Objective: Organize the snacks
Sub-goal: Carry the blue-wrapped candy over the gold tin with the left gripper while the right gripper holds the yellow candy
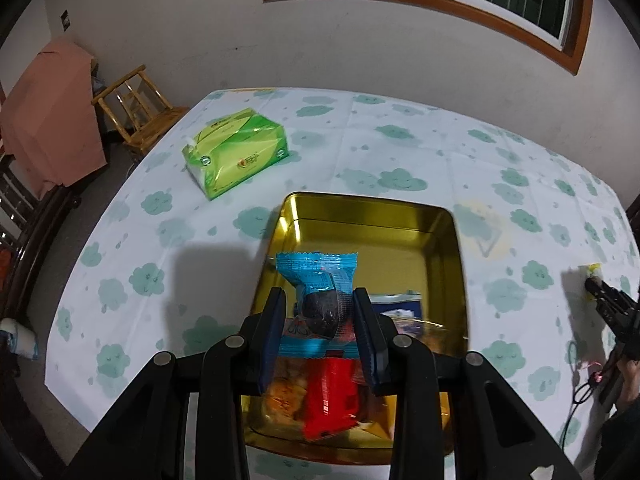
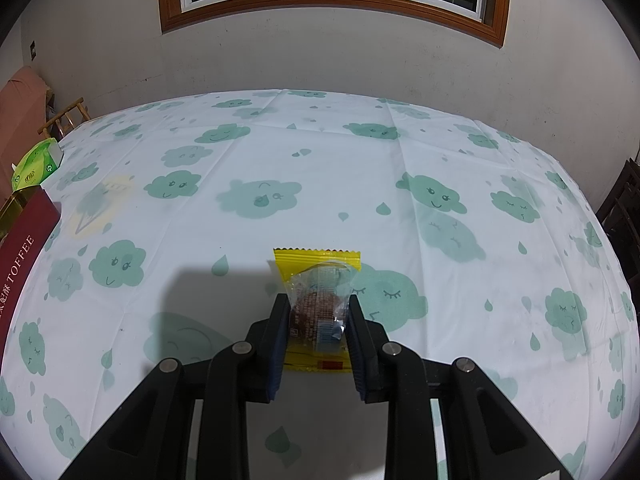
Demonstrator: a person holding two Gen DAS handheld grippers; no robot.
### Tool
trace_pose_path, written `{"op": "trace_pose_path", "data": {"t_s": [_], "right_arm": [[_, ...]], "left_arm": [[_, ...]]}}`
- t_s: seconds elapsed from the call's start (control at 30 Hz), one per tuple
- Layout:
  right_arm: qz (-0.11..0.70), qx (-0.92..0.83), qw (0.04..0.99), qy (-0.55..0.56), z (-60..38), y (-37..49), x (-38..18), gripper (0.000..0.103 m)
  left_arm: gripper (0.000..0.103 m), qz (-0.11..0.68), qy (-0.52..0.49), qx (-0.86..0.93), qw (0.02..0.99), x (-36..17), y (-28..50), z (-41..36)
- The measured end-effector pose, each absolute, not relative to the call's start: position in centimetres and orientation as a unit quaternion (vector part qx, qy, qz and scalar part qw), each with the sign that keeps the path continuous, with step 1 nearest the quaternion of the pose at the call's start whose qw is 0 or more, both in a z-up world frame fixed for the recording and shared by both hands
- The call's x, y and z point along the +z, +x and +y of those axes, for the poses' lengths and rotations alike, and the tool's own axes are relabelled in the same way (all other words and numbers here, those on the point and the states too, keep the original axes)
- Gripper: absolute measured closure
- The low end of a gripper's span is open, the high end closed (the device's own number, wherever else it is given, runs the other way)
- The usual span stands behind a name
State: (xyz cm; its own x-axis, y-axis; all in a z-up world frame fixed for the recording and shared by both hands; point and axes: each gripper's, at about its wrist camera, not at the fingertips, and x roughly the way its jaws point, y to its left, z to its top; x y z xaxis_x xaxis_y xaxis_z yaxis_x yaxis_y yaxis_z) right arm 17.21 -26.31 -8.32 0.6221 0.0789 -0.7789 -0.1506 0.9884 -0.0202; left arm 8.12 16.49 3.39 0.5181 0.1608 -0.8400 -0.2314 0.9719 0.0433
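My left gripper (image 1: 320, 300) is shut on a blue-wrapped snack (image 1: 320, 280) with a dark round cake inside, held above the open gold tin (image 1: 372, 216). The tin holds several snacks at its near end, among them a red packet (image 1: 330, 400) and an orange one (image 1: 282, 398). My right gripper (image 2: 319, 306) is shut on a yellow-wrapped snack (image 2: 316, 264) with a brown cake, low over the tablecloth. The right gripper also shows at the right edge of the left wrist view (image 1: 596, 286), holding the yellow packet (image 1: 592, 270).
A green tissue pack (image 1: 236, 150) lies on the cloud-print tablecloth (image 2: 320, 160) beyond the tin. The tin's red side reading TOFFEE (image 2: 20, 248) is at the left of the right wrist view. A wooden chair (image 1: 136, 112) stands past the table's far left edge.
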Motion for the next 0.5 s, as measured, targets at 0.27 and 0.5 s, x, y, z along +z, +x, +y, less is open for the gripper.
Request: {"op": "trace_pose_path", "data": {"t_s": [0.27,0.5], "right_arm": [[0.43,0.064,0.9,-0.042,-26.3,17.2,-8.3,0.076],[0.43,0.064,0.9,-0.042,-26.3,17.2,-8.3,0.076]], "left_arm": [[0.073,0.49,-0.04,0.109,0.864,1.1,9.6,18.8],[0.073,0.508,-0.038,0.109,0.854,-1.0,11.4,20.0]]}}
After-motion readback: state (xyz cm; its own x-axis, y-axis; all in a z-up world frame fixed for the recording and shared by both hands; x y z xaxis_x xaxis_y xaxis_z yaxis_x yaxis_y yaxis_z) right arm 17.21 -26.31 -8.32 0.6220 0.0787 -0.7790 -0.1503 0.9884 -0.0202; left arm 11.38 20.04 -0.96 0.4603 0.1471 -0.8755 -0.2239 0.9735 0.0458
